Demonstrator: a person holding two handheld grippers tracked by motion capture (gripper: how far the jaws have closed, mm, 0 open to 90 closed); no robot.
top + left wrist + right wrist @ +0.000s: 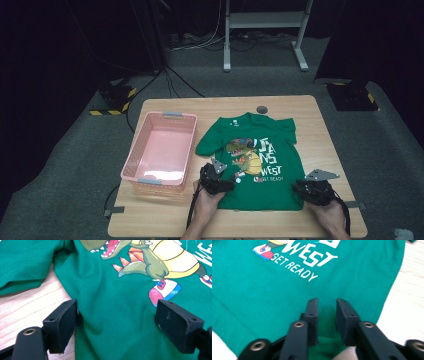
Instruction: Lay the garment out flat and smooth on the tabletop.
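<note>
both grippers [216,181] [310,191] at t-shirt [260,165] hem

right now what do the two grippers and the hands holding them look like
Both are black. The left gripper and right gripper each carry a grey three-cornered plate on top, and a dark cable trails from each toward the table's near edge. Up close, each has two flat rectangular black pads on black arms with round metal-ringed holes. The hands and forearms are bare, with no sleeves visible.

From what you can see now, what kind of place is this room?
Probably a recording studio or lab, not a home: dark black curtains all around, grey carpet floor with yellow-black striped weights, and one light wooden table carrying a green dinosaur T-shirt.
</note>
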